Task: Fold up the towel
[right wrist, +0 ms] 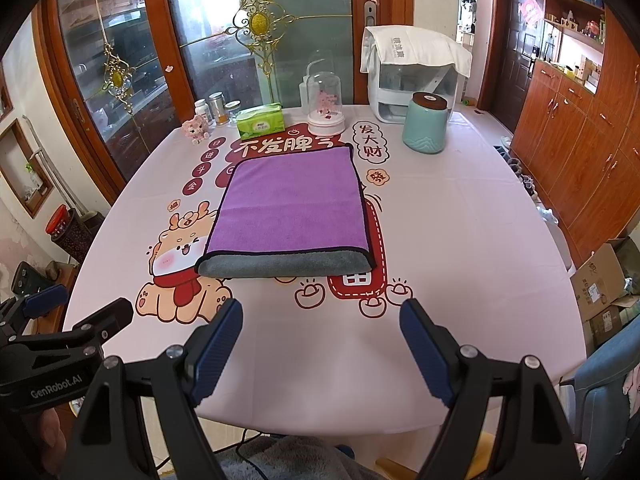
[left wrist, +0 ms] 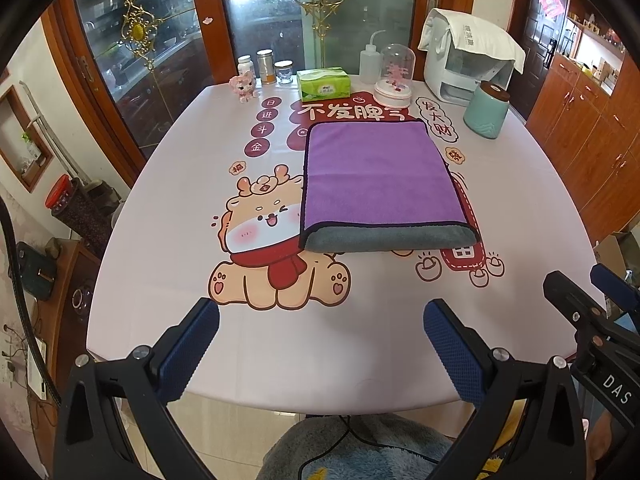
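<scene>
"GenRobot.AI" left tongs (right wrist: 60, 308) spread

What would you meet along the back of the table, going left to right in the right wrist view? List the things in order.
Pink toy → white pill bottle → green tissue box → glass dome → teal jar.

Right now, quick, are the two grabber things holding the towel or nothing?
Left gripper: jaws open, holding nothing.
Right gripper: jaws open, holding nothing.
The towel lies on the table, untouched.
</scene>
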Available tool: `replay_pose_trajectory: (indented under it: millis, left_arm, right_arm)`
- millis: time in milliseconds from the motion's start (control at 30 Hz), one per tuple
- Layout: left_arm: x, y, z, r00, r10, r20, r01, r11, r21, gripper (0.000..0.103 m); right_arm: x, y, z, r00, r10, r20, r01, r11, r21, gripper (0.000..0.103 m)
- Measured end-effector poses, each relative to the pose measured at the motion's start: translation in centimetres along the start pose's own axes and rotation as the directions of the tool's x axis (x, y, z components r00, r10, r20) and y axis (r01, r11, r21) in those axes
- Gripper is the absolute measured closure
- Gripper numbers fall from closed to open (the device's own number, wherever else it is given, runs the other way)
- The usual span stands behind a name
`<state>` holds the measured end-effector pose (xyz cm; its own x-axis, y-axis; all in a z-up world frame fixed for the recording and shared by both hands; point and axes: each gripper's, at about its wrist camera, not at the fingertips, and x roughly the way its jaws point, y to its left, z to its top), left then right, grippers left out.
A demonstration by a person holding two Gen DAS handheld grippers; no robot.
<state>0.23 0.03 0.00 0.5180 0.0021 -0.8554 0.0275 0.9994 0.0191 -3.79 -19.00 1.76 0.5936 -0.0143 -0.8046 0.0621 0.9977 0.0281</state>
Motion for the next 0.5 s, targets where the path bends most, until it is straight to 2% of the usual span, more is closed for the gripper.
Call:
replay_pose_trajectory:
  millis: [500]
  left_arm:
    - [0.04,-0.08,-0.23,1.0,0.004,-0.012,-0.003,1.0,0.004,0.001]
  right_arm:
    - [0.02,-0.1,-0.14,1.0,0.001,-0.001,-0.001,1.0,0.002,0.021]
